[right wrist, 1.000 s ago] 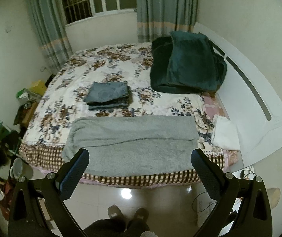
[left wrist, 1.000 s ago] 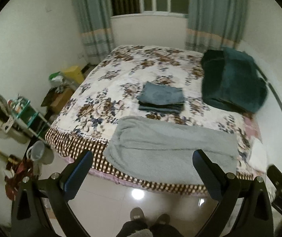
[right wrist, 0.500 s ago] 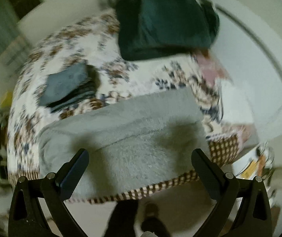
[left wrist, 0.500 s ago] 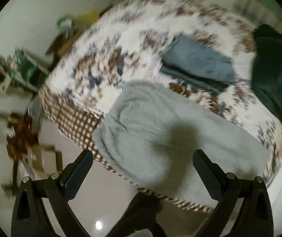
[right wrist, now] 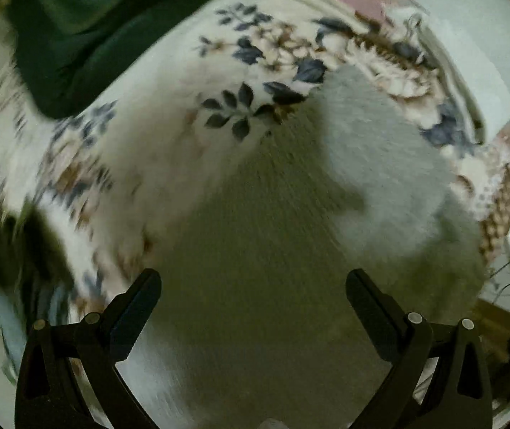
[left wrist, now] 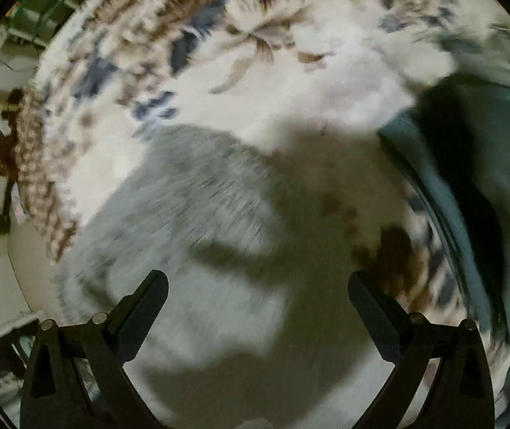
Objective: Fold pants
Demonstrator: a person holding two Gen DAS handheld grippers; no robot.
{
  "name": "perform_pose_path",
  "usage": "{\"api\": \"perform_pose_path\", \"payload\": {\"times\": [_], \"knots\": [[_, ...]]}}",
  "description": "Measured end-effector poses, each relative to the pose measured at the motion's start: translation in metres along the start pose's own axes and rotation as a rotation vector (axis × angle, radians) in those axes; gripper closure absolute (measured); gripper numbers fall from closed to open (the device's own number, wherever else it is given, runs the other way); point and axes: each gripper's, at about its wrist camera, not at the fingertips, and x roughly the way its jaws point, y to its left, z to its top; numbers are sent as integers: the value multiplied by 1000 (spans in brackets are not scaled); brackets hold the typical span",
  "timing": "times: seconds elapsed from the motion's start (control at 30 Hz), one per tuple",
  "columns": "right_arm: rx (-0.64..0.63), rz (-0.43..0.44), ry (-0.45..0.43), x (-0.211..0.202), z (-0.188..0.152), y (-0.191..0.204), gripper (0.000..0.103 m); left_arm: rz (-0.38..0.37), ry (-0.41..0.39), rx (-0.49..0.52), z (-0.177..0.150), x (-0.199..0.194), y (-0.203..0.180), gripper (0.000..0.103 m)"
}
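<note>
1 pair of grey fleece pants (left wrist: 197,236) lies flat on the floral bed cover (left wrist: 290,82), close under both cameras. the left gripper (left wrist: 258,307) and right gripper (right wrist: 253,304) each gape wide, holding nothing. 1 folded blue-grey garment (left wrist: 487,178) and 1 dark green blanket (right wrist: 87,32) lie beside, blurred.

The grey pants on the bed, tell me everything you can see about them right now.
The grey pants look like soft, fuzzy fleece, pale grey with no pattern. They lie flat on the floral bedspread near its checkered edge. One rounded end shows in the left wrist view, a squarer end in the right. Shadows fall across them. The open left gripper and open right gripper hover over each end, gripping nothing. Motion blur hides seams and waistband.
</note>
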Motion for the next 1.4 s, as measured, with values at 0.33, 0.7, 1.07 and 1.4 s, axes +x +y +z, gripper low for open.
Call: {"api": "perform_pose_path", "payload": {"times": [0.33, 0.7, 1.07, 1.4], "knots": [[37, -106, 72, 103, 38, 26, 29, -7, -78, -1, 3, 14, -13, 88], [-34, 150, -89, 9, 14, 0, 96, -270, -238, 26, -79, -114, 56, 92], [-103, 404, -211, -135, -76, -160, 96, -379, -365, 52, -153, -140, 181, 91], [-69, 174, -15, 4, -156, -316, 96, -142, -161, -7, -222, 48, 264, 89]]}}
